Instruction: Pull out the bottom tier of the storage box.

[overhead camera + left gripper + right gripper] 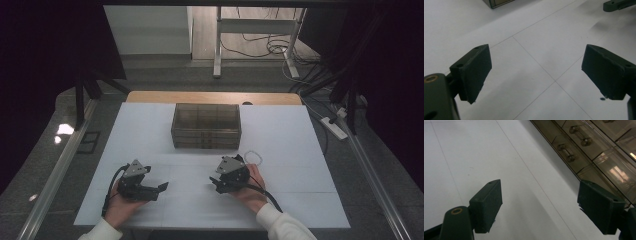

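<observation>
Both grippers, left [161, 188] and right [214, 183], gape empty; smoked drawer box [206, 126] sits straight ahead, long axis crosswise, right hand [251, 187] nearer imo.

The drawer box [206, 125] sits mid-table [300, 150], toward the far edge — left gripper [161, 188] and right gripper [214, 183] nearer the person, a ring [253, 157] just beside the right one.

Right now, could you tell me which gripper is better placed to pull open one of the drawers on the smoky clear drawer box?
Probably the right gripper. It sits nearer the drawer box, and its open jaws already frame the drawer knobs. The left gripper, also open, lies farther off and faces across the white table.
</observation>
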Available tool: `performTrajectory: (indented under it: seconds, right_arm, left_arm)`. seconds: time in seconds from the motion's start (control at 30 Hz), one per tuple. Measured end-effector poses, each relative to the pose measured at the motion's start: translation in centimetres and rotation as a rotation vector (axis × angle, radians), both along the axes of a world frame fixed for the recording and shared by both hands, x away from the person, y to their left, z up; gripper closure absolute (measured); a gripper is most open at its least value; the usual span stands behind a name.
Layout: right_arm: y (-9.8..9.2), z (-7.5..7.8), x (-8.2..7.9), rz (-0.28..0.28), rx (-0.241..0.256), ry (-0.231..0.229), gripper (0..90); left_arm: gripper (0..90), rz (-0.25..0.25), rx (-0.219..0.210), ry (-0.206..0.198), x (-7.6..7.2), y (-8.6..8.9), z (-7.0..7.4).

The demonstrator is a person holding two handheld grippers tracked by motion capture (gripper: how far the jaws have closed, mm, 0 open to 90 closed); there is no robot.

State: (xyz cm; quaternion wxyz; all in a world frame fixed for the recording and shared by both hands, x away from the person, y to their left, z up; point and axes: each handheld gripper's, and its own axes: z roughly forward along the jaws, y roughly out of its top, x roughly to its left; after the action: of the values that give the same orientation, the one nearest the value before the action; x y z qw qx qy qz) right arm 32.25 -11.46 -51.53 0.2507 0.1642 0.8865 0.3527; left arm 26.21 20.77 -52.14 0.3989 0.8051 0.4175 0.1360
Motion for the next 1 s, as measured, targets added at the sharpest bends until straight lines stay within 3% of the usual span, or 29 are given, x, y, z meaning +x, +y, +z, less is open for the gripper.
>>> performTrajectory:
  seconds: [1.0]
  right_arm:
    - [2.1, -0.3, 0.3, 0.014, -0.124, -0.12, 22.5]
  left_arm:
    - [10.0, -0.005, 0.005, -0.002, 0.0, -0.1, 0.0]
